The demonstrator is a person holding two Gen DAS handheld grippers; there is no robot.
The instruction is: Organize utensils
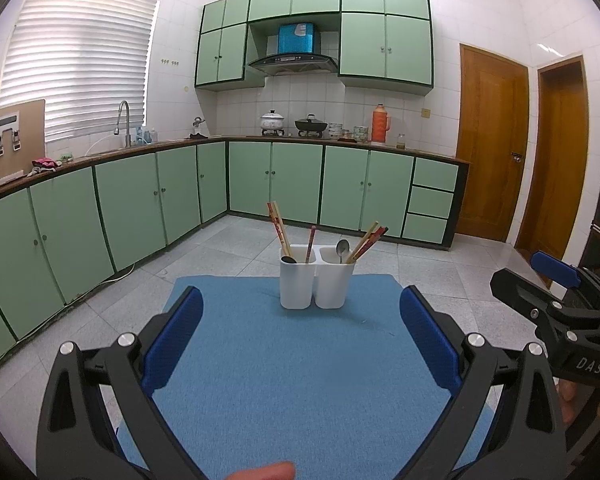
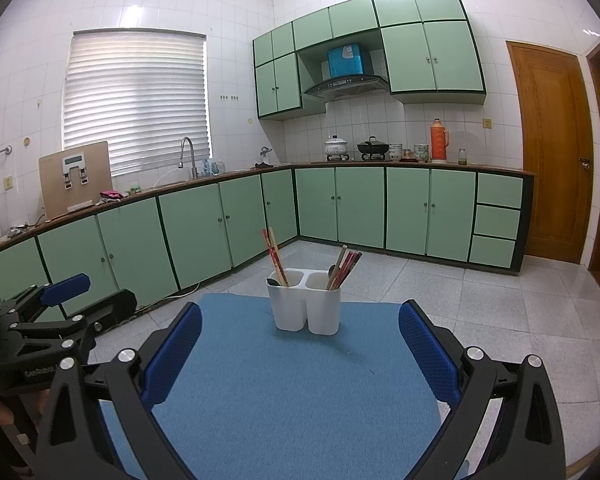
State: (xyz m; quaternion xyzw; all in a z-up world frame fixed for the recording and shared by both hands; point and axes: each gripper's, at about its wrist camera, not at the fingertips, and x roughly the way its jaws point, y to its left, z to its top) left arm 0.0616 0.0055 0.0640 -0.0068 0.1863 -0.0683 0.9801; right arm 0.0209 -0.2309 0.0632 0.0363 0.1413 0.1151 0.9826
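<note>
No utensil is held at this moment. The left gripper (image 1: 300, 340) is seen with its blue pads spread wide over the mat and nothing between them, and the right gripper (image 2: 300, 344) is likewise spread wide and empty. The step in hand is judged to be a pause before a pick, or the end of the sorting; which of the two cannot be told.

The white two-compartment utensil holder (image 1: 317, 282) stands upright toward the far edge of the blue mat (image 1: 284, 380), well apart from both grippers. In its left compartment a dark spoon (image 1: 288, 259), a pair of pale chopsticks (image 1: 279, 227) and a single red chopstick (image 1: 310, 244) are seen; in the right compartment a metal spoon (image 1: 342, 249) and a bundle of red and pale chopsticks (image 1: 368, 242) lean to the right. Both kinds are mixed in each compartment, so a further sort may be intended. For that, one gripper would have to be carried forward and closed on a slim handle above the rim, while the light holder would probably need steadying.

No loose utensils are seen on the mat. Beyond it lie a pale tiled floor (image 1: 440, 280), green cabinets (image 1: 140, 196), a counter with a sink tap (image 1: 122, 120), pots on a stove, an orange thermos (image 1: 380, 123), a blinded window and wooden doors (image 1: 492, 144).
</note>
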